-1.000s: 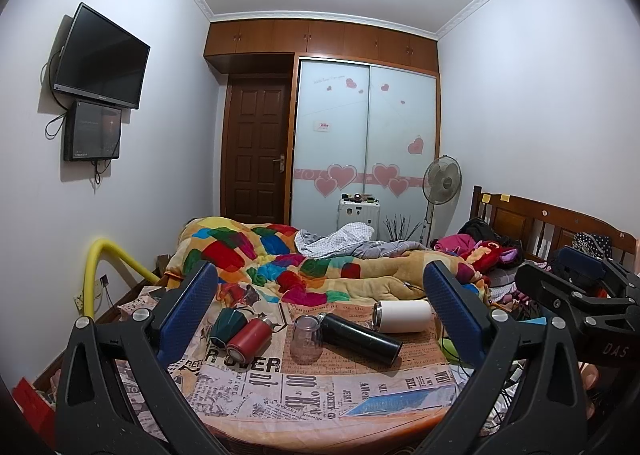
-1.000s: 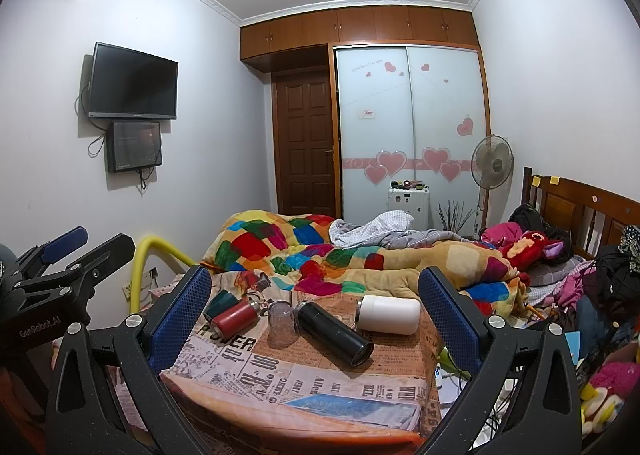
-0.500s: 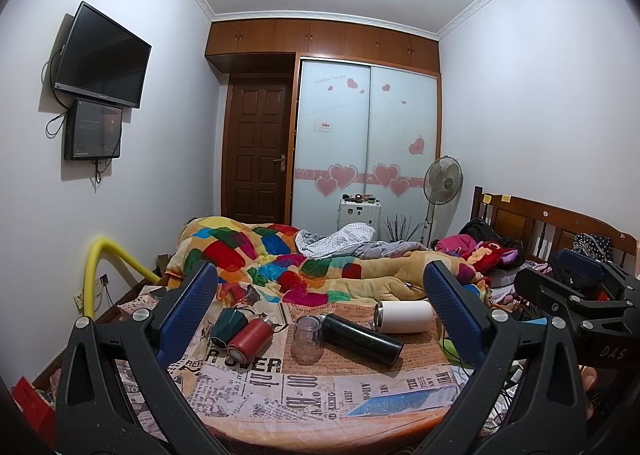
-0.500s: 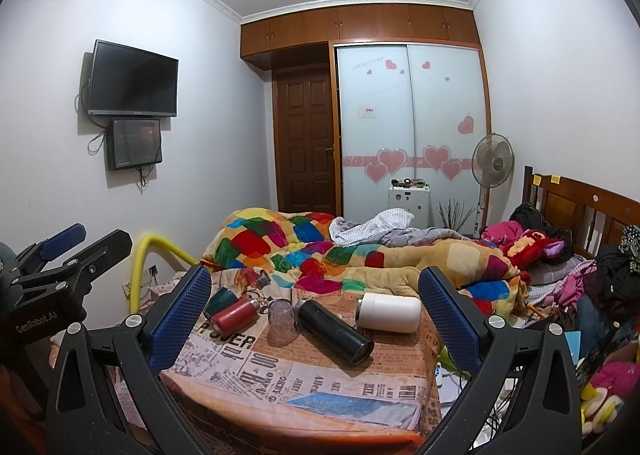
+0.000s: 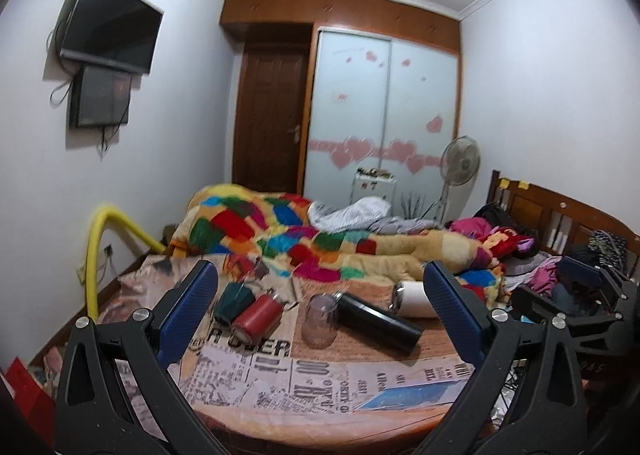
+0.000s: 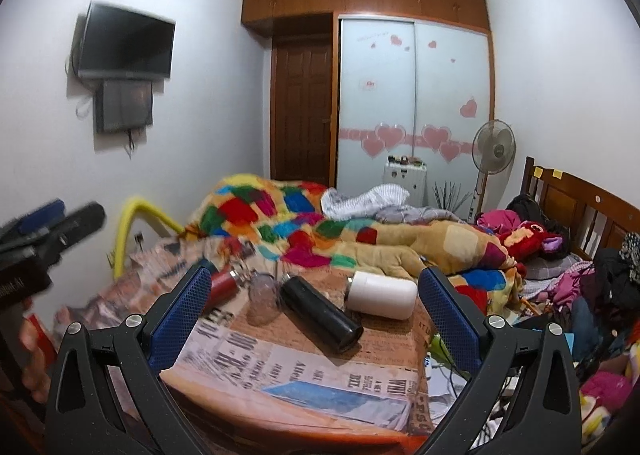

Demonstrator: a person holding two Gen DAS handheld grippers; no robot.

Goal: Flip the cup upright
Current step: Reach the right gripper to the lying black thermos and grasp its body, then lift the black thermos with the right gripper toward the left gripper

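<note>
Left wrist view shows the left gripper [image 5: 320, 319] with its jaws spread wide and nothing between them, held short of the table [image 5: 280, 411]; the right gripper [image 6: 316, 313], seen from its own camera, is just as wide apart and also empty. By the look of it the task has not started: no cup has been touched, and all the vessels lie or stand as they were set. The clear cup [image 5: 320, 319] stands near the table's middle, seemingly mouth down, though its glassy wall makes that hard to confirm. Touching or just beside it lies a black flask [image 5: 378, 323], a long smooth cylinder on its side. Farther right lies a white cup [image 6: 380, 295], short, matte and round, also on its side. To the left lie a red flask [image 5: 254, 318] and a dark green cup [image 5: 232, 302], side by side and near touching. Everything rests on a cloth printed like newsprint, soft and a little wrinkled, over a round-edged top. What is left, I judge, is the whole job: reach, pinch a cup's wall, turn it and set it down on its base.
</note>
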